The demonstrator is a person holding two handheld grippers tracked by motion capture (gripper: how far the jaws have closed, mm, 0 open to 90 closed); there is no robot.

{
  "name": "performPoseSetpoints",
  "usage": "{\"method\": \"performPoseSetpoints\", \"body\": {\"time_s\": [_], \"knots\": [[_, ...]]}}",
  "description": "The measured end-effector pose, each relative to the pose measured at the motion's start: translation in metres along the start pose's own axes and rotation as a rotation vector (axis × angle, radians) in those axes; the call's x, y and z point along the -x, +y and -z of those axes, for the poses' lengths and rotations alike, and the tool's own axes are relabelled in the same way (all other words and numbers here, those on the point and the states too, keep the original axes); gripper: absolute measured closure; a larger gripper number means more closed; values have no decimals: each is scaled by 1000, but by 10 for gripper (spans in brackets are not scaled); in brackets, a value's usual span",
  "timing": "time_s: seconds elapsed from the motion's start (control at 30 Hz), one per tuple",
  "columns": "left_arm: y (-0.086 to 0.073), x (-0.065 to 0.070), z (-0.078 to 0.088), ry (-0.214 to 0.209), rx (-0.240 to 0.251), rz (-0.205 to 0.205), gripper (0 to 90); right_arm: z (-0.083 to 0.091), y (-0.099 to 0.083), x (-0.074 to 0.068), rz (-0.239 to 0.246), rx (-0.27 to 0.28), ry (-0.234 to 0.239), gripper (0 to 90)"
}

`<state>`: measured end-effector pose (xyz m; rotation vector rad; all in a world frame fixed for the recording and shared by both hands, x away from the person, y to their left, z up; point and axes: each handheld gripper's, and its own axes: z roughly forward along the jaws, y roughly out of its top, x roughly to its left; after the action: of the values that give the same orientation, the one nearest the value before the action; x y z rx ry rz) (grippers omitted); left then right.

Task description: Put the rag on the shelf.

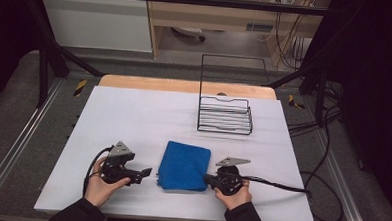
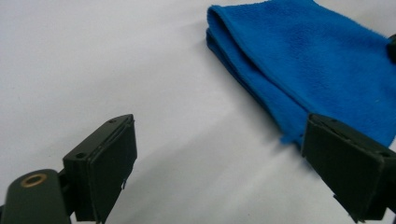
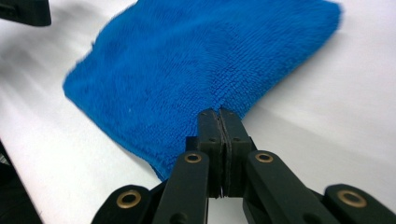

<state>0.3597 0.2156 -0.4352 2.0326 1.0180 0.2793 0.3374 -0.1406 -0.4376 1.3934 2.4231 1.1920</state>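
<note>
The folded blue cloth (image 1: 183, 166) lies on the white table (image 1: 134, 113) between both hands, the right tool (image 3: 219, 116) pinched closed on its near edge and the left tool (image 2: 219, 140) gaping beside it, so the left should probably close squarely over the hem before lifting.

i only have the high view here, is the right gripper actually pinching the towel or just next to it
Observer: Its fingers are pressed together at the towel edge, and the pile puckers there. Whether cloth is caught between them, I cannot tell.
Operator: and the left one, is it open
Observer: Yes, the left gripper is wide open, with bare table between its fingers.
Operator: is it touching the towel
Observer: One left finger sits right by the towel's near corner; contact is not clear.
</note>
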Motion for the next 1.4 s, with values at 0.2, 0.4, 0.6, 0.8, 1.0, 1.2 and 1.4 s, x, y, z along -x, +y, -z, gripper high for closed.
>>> {"method": "performPoseSetpoints", "body": {"time_s": [0.2,0.4,0.6,0.8,1.0,1.2,1.4], "knots": [[0,2,-1,-2,-1,0,97,20,-3,13,10,-3,-58,899],[9,8,-6,-27,-6,-4,72,25,-16,25,31,-12,-63,766],[34,16,-18,-39,-12,-39,72,36,-3,44,91,130,-38,403],[63,19,-47,-27,-18,-45,152,29,15,67,122,174,-63,261],[76,24,-78,-23,-32,-43,319,16,30,80,132,178,-46,202],[77,22,-97,-32,-65,-27,525,4,34,85,134,161,-44,268],[73,22,-102,-56,-138,-25,652,-11,39,85,113,138,-32,386]]}}
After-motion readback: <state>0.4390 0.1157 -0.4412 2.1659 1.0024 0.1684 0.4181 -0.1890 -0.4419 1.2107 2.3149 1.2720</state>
